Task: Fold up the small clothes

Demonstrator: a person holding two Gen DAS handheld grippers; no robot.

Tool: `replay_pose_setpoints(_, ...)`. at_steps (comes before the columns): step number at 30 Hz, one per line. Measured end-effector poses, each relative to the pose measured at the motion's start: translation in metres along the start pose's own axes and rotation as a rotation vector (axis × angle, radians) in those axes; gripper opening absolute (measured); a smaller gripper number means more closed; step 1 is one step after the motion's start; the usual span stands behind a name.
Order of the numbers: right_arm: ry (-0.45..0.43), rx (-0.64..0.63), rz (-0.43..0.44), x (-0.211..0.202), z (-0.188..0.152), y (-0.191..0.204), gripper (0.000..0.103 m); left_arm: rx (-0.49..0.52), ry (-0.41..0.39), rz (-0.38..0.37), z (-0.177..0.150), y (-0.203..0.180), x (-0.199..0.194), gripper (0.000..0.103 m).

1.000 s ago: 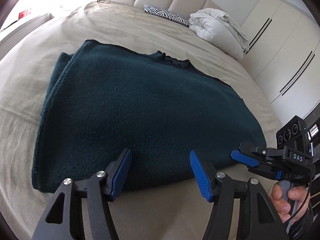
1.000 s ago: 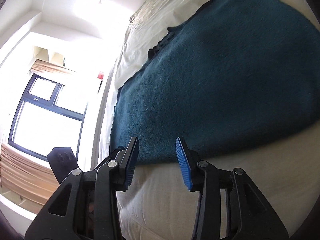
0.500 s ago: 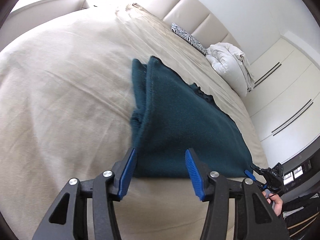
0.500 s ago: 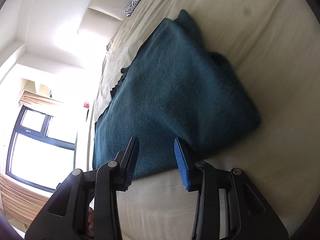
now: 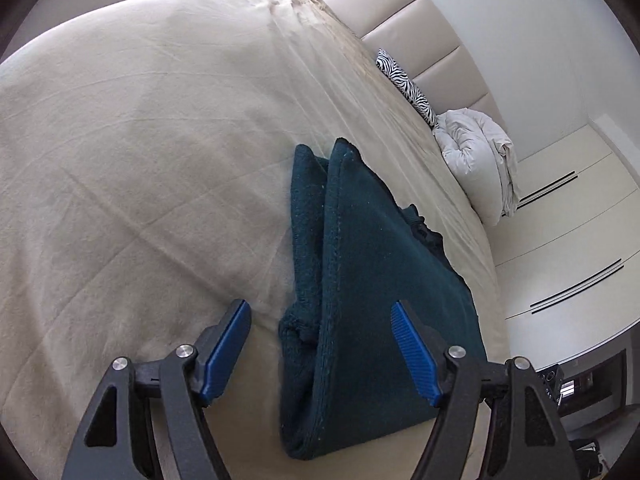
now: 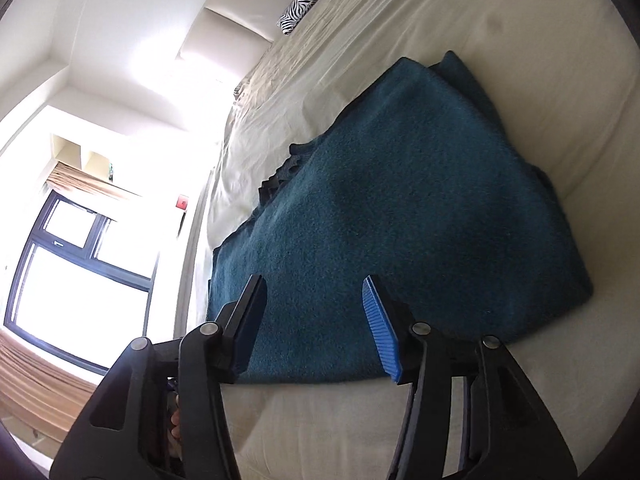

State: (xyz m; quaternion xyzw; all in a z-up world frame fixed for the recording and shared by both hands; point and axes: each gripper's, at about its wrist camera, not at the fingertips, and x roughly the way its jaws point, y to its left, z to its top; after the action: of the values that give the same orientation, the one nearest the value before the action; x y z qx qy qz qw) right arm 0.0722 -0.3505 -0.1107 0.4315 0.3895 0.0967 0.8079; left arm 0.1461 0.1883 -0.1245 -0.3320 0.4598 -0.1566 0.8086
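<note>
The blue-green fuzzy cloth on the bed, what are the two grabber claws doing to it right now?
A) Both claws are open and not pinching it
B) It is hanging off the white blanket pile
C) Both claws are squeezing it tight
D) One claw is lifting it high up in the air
A: the left gripper and right gripper both gape wide, while the teal cloth lies folded flat on the bed.

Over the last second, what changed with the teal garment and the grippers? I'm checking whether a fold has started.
Both views swung: the left hand-held gripper shifted to the left folded edge of the teal garment, and its fingers spread wider. The right hand-held gripper moved up to the near edge, also wider. Nothing was gripped or released. The garment stayed folded flat on the bed; no new fold.
</note>
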Motion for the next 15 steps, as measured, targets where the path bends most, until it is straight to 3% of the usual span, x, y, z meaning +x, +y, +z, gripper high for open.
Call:
replay_pose_setpoints(6, 0.076, -0.043, 0.049, 0.044, 0.017, 0.027, 0.05, 0.003, 0.058, -0.004, 0.015, -0.007, 0.022, 0.071)
replay_pose_setpoints(8, 0.101, -0.041, 0.072, 0.058, 0.02, 0.033, 0.05, -0.018, 0.088, -0.039, 0.017, -0.007, 0.028, 0.061)
replay_pose_setpoints(13, 0.165, -0.052, 0.119, 0.087, 0.02, 0.052, 0.05, -0.06, 0.131, -0.088, 0.02, -0.004, 0.036, 0.059)
replay_pose_setpoints(15, 0.191, -0.047, 0.126, 0.101, 0.021, 0.057, 0.05, -0.062, 0.142, -0.095, 0.021, 0.001, 0.034, 0.052)
